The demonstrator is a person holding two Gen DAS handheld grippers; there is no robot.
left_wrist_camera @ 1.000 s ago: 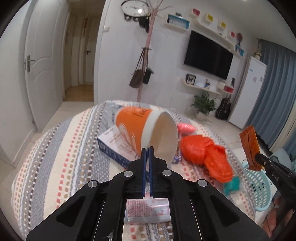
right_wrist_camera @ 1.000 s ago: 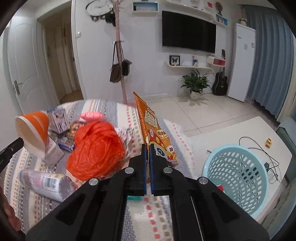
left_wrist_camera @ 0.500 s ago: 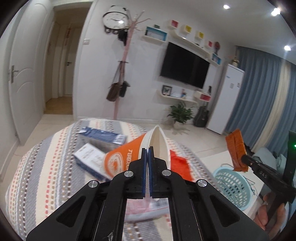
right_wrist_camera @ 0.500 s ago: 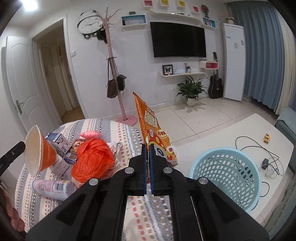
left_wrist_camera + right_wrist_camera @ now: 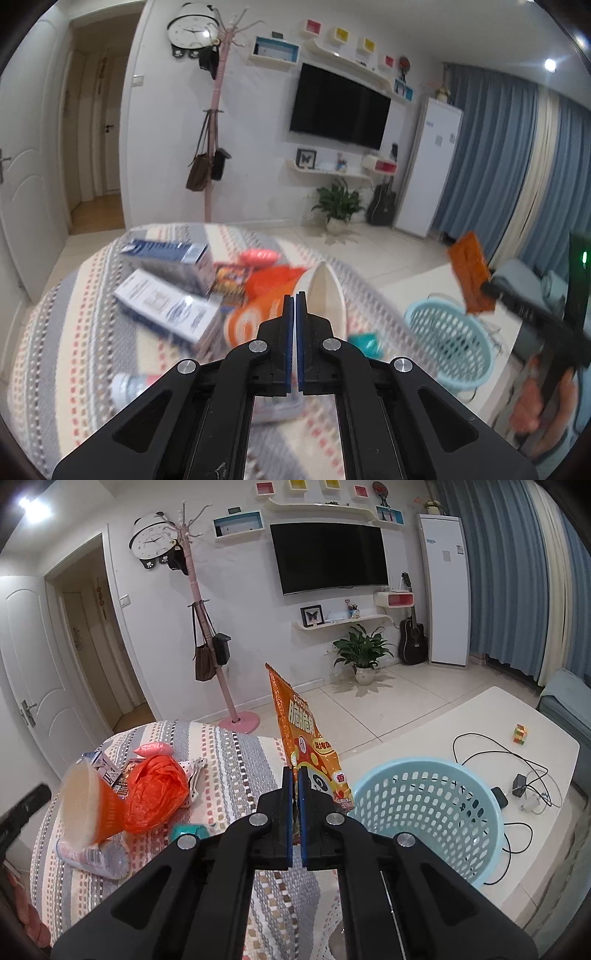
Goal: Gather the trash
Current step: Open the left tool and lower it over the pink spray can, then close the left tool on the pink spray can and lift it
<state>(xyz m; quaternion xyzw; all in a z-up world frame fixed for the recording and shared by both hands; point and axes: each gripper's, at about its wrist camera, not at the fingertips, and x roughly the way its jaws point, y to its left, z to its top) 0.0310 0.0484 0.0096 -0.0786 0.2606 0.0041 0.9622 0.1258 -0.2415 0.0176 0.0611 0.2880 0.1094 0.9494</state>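
left tongs [image 5: 294, 295] pinching rim of orange paper cup [image 5: 88, 805], held in the air over the striped worktop [image 5: 236, 760]. right tongs [image 5: 295, 771] clamped on orange snack bag [image 5: 303, 738], upright, just beside the blue basket [image 5: 424, 812]. orange plastic bag [image 5: 157, 794], boxes [image 5: 166, 306] lie on the worktop.

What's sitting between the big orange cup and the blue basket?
In the right wrist view, a crumpled orange plastic bag lies right beside the cup, then a small teal thing and striped cloth before the basket.
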